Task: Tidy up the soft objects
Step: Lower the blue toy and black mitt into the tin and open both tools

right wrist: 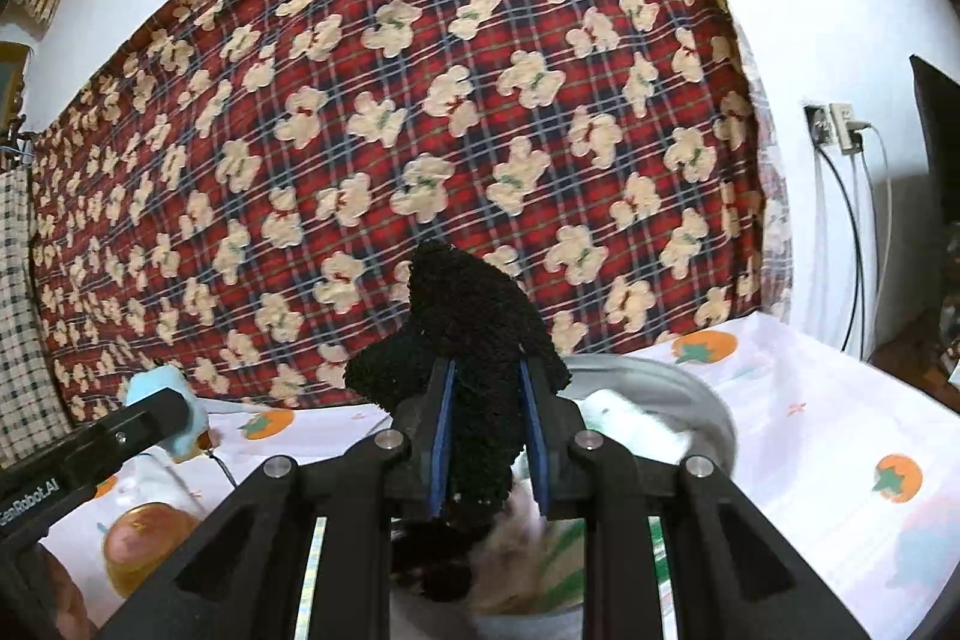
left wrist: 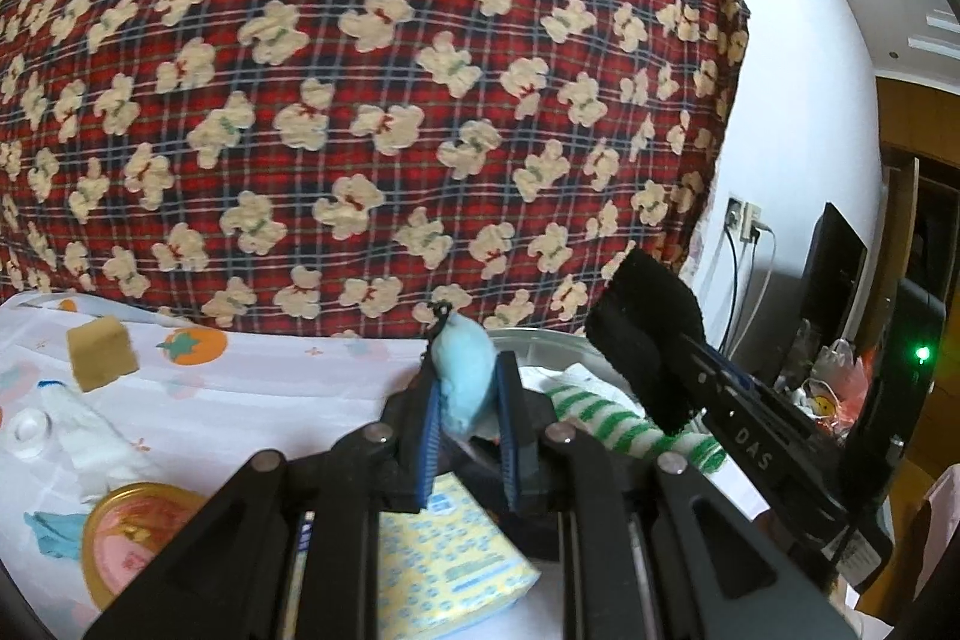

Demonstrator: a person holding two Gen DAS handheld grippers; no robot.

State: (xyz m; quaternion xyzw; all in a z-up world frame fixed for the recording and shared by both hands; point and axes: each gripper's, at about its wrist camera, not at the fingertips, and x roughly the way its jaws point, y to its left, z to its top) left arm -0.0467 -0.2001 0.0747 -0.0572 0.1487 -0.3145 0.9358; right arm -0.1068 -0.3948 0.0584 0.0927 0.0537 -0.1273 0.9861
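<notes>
Two soft things are held above a worktop spread with a white cloth printed with orange fruit, and the step in hand appears to be carrying both toward the round metal basin.

At far left a tan sponge cube stands on the cloth beside crumpled white tissue, a clear plastic lid and a gold-rimmed tin with a pink top; a yellow-and-blue packet of tissues lies under the jaws.

At centre, the left hand-held gripper is clenched on a small pale-blue plush toy, fuzzy and egg-shaped, with a dark clasp at its top.

To the right, the right hand-held gripper grips a black sock of looped, terry-like knit, its bulk bunched above the blue ribbed pads and its tail drooping below. The basin sits just beyond and beneath it, already holding a green-and-white striped sock and some pale fabric; blur hides whatever else is in there.

The next move probably calls for lowering each piece over the rim and letting go. The sock is limp and may snag on a pad; the plush should drop cleanly.

A red plaid blanket with cream bears hangs behind.
</notes>
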